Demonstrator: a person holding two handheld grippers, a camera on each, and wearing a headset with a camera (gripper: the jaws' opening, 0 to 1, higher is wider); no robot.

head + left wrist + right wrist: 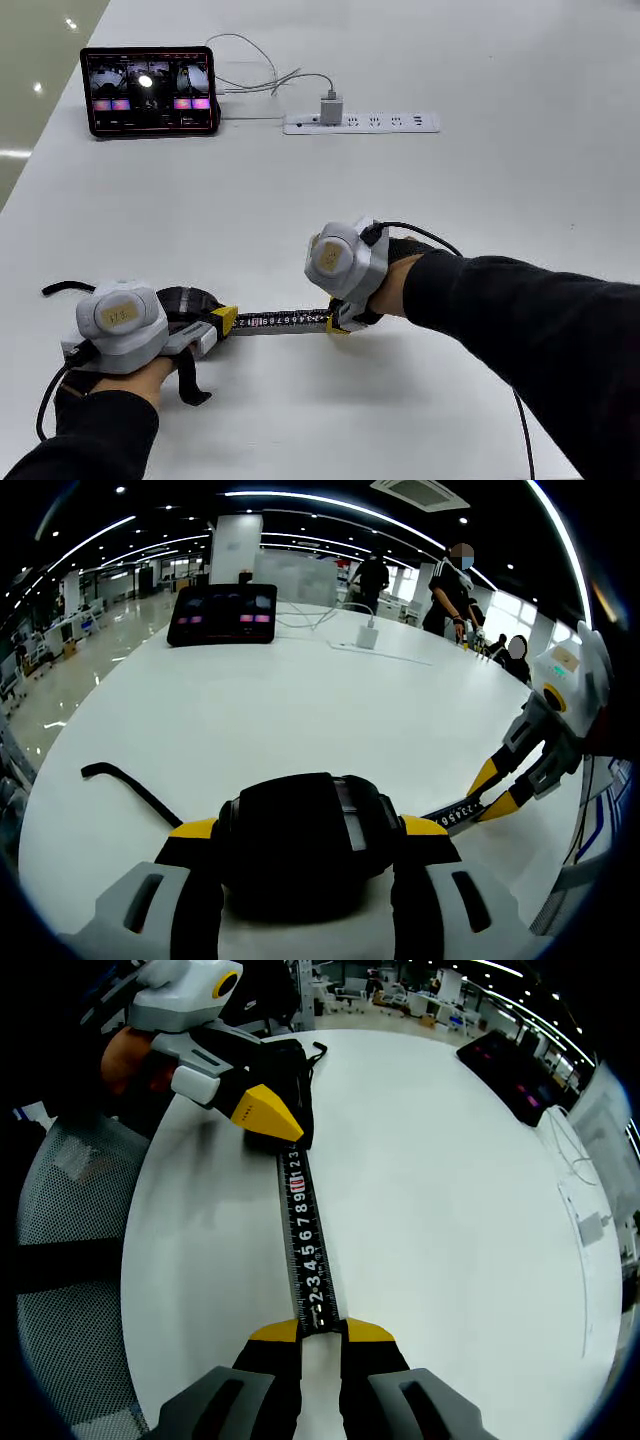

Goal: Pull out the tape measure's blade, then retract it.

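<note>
On white table (420, 220), left gripper (310, 828) clamps tape measure (188, 300), right gripper (320, 1331) pinches blade (304, 1230)

Left gripper (218, 325), right gripper (338, 322): jaws clamped.

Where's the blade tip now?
Head view, bottom centre: the blade has its tip pinched in the right gripper, just right of the case that the left gripper holds.

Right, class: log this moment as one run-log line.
left gripper: shut on case | right gripper: shut on blade tip | blade: partly out
</note>
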